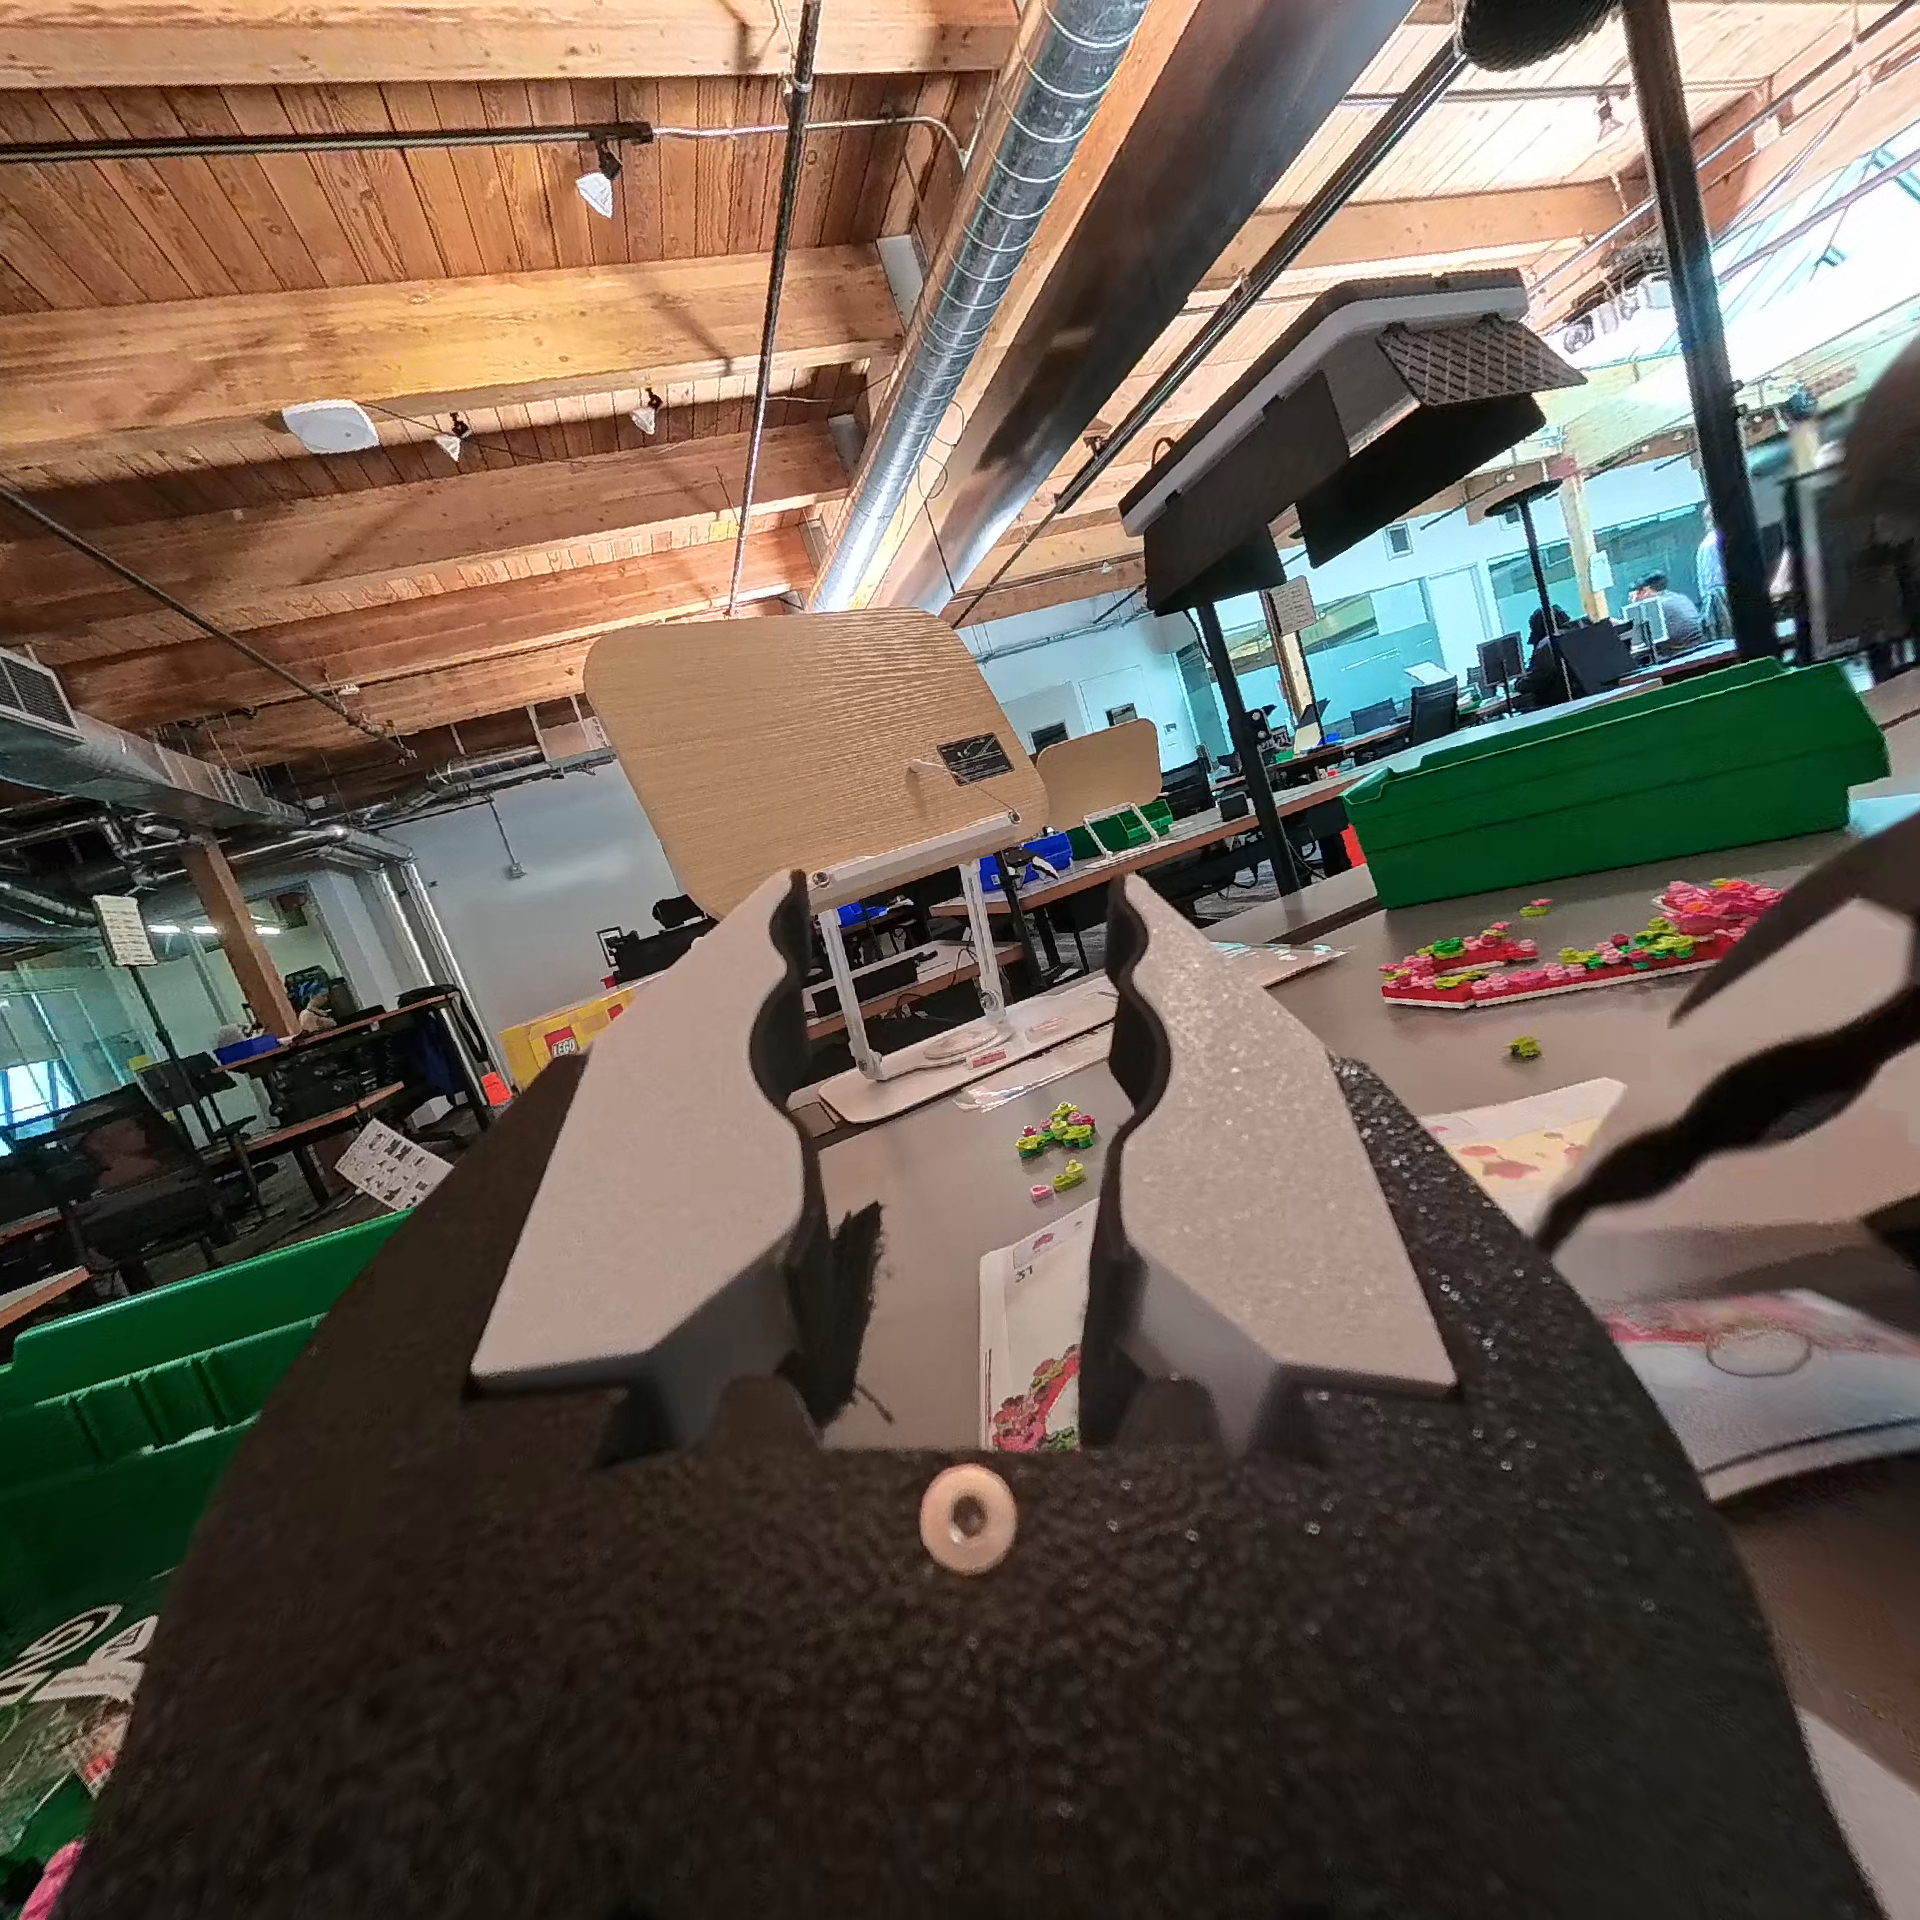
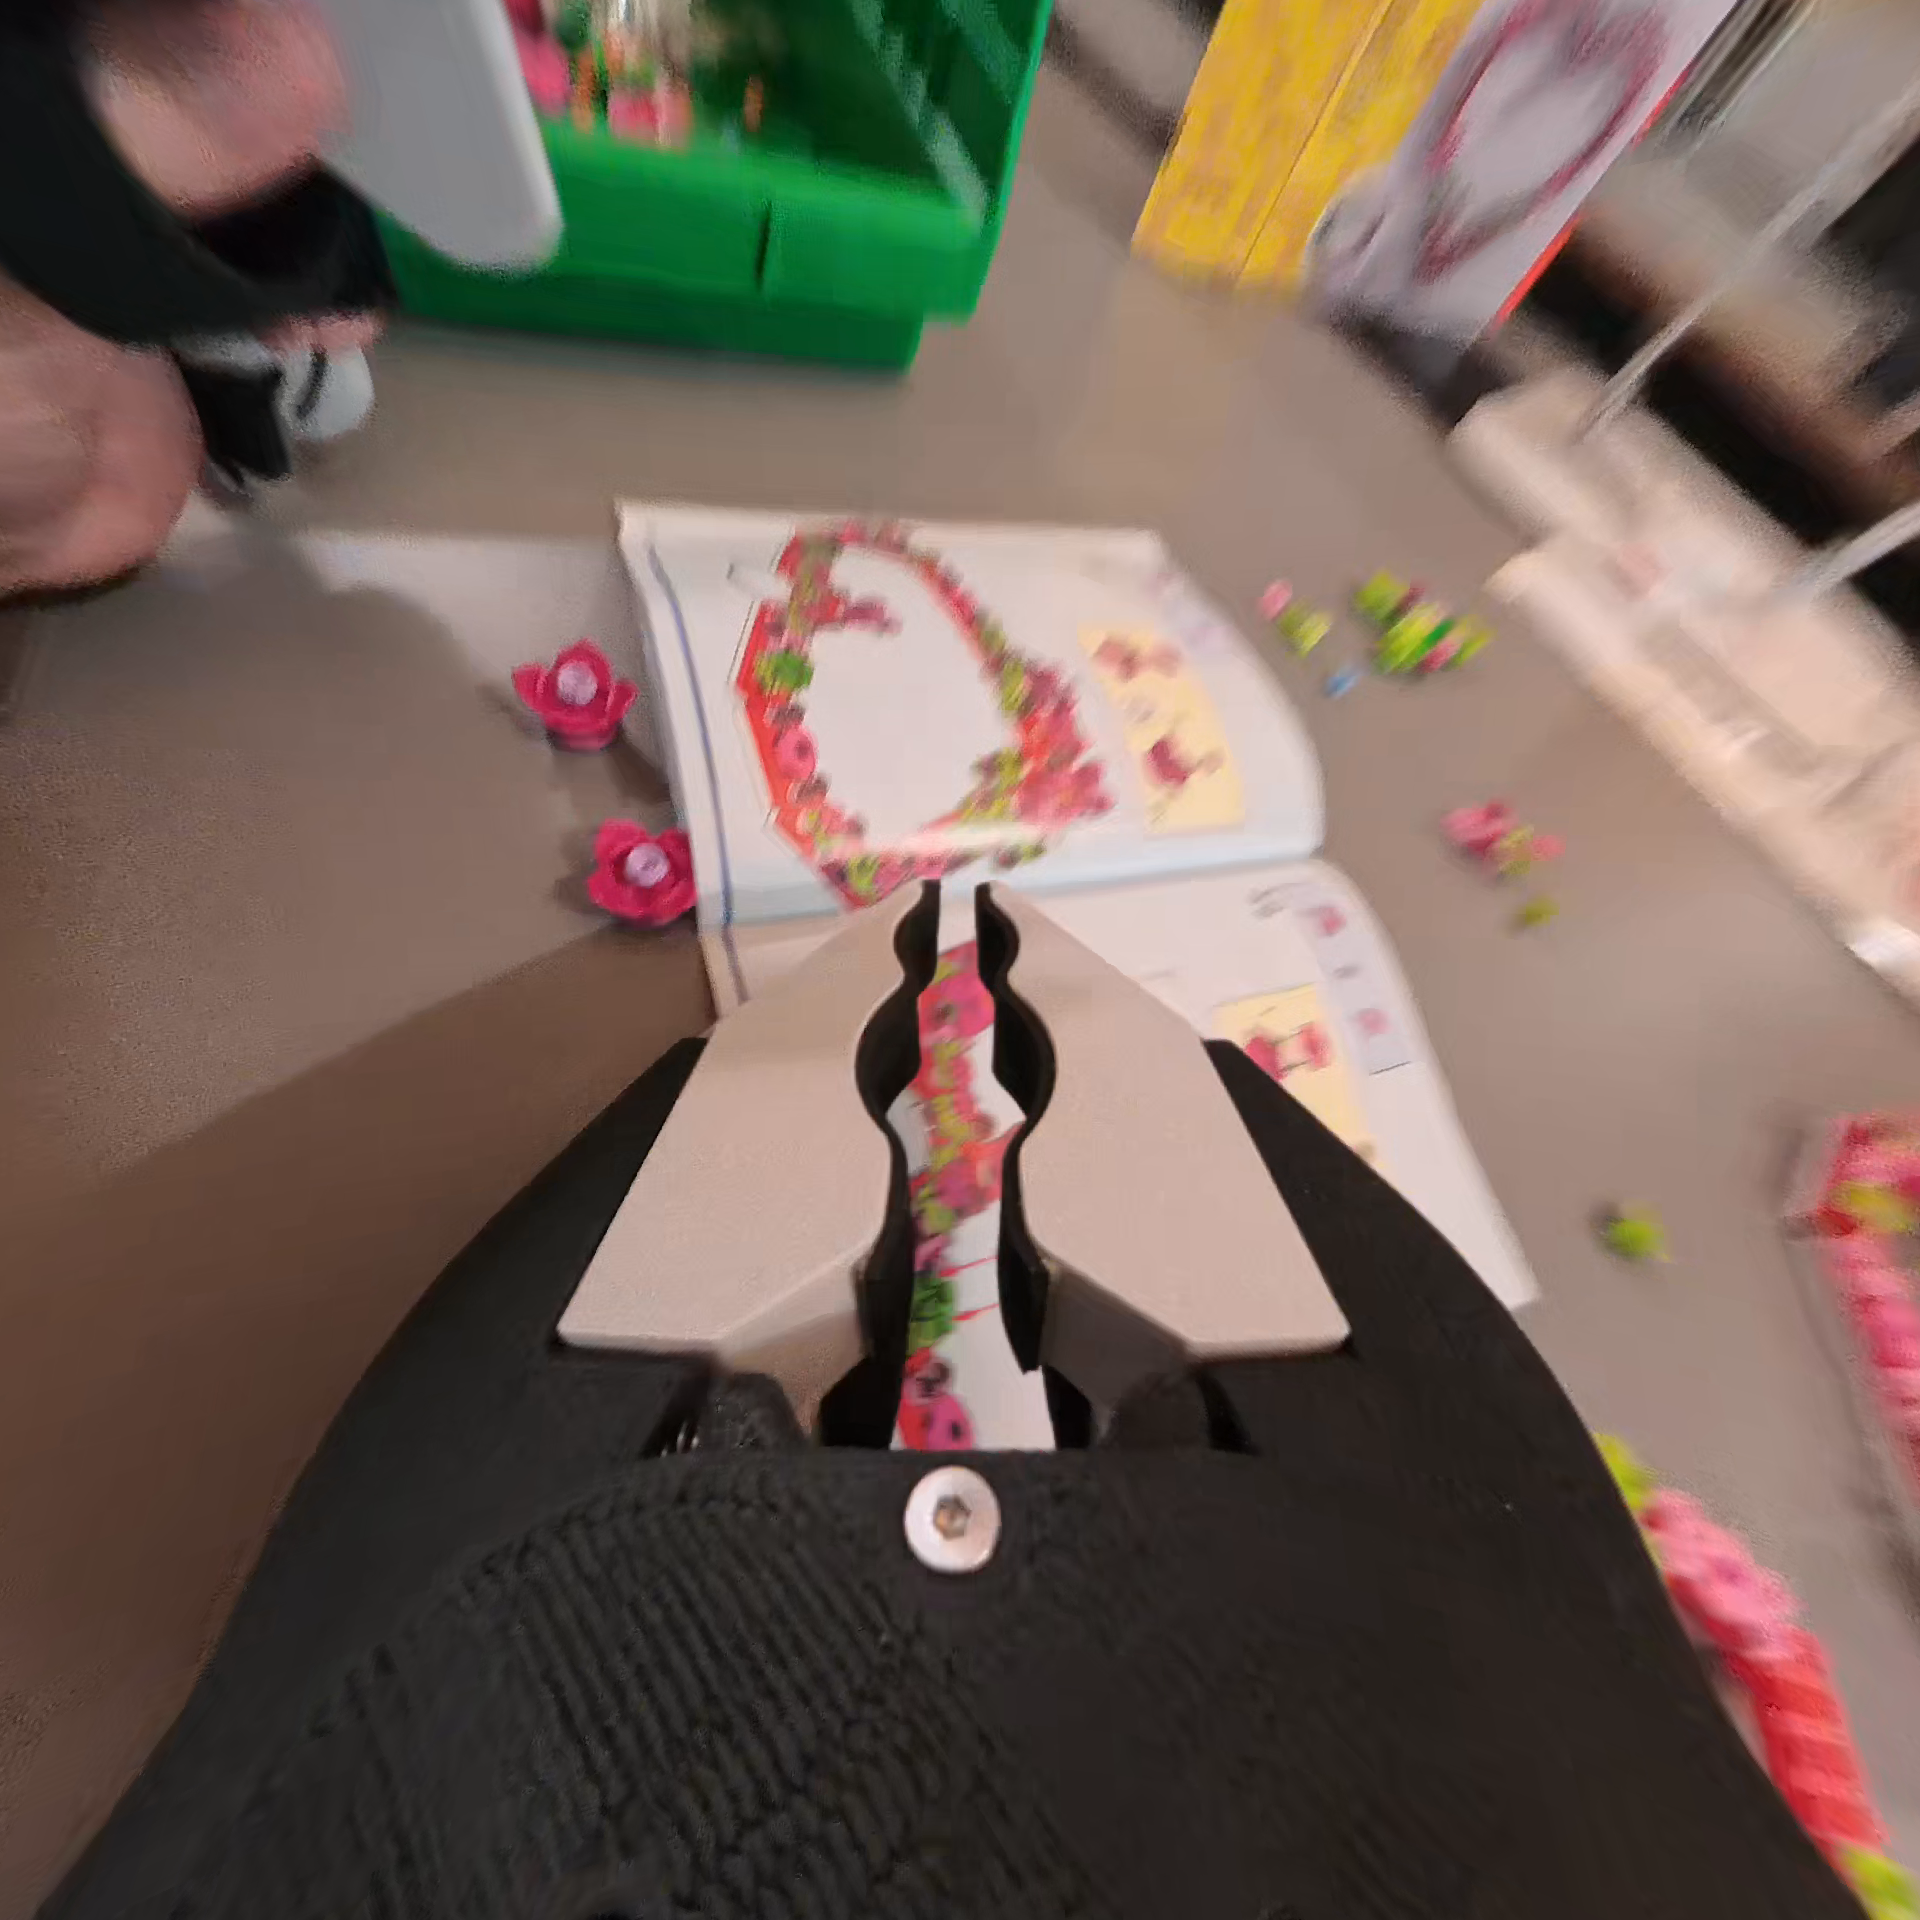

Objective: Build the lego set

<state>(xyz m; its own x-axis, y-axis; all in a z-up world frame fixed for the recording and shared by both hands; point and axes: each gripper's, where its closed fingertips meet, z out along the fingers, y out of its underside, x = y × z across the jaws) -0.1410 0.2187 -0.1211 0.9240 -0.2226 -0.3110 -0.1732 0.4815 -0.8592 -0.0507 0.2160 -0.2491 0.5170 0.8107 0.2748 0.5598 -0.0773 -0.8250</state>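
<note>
Two grippers over a grey table (image 2: 312,1039), lego scattered around an open booklet (image 2: 1195,831).

Right gripper (image 2: 958,902) hangs nearly closed and empty above the booklet; left gripper (image 1: 956,914) gapes wide, empty, tilted up. Bare tabletop lies left of the booklet, with two pink flowers (image 2: 574,686) at its edge. Beyond, the pink-and-green build (image 1: 1558,961) sits before a green bin (image 1: 1610,800); its contents are hidden.

Booklet (image 2: 966,707): motion blur, I can't read the page drawings.
Loose green pieces (image 2: 1418,634): smeared, shapes unclear.
Red build (image 2: 1860,1174): cut by right edge.
</note>
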